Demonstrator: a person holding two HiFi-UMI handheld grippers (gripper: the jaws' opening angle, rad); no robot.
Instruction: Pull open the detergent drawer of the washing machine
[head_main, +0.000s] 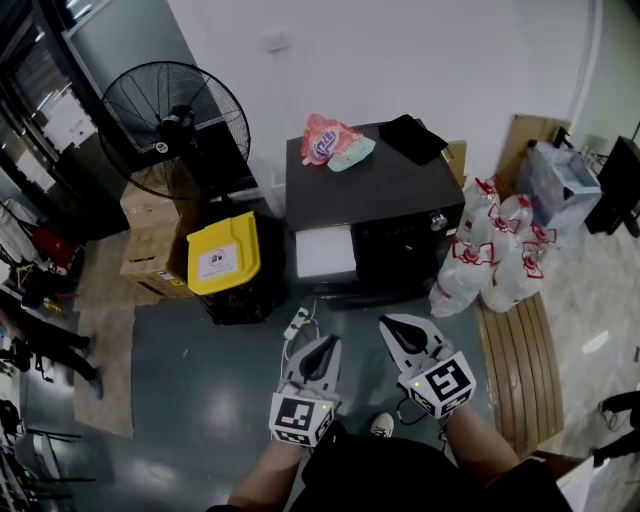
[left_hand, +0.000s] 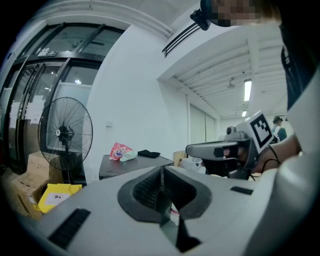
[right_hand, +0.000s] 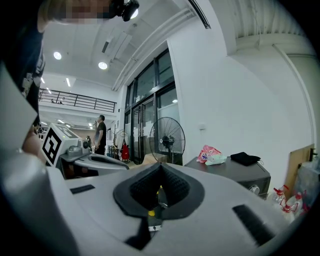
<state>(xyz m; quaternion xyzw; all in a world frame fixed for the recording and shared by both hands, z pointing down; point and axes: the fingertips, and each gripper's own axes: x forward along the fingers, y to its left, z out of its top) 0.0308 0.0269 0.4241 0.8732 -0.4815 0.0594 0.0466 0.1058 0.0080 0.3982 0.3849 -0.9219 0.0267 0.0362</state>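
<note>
The washing machine (head_main: 372, 188) stood ahead, with what I took for its pale detergent drawer (head_main: 324, 251) at the front's left. The left claw (head_main: 322, 350), closed and empty, lay nearer, pointing towards it. The right claw (head_main: 407, 335) was likewise closed and empty.

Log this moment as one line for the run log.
phase: approach not begun | left gripper: shut, empty | right gripper: shut, empty | washing machine: ahead of both grippers, untouched
</note>
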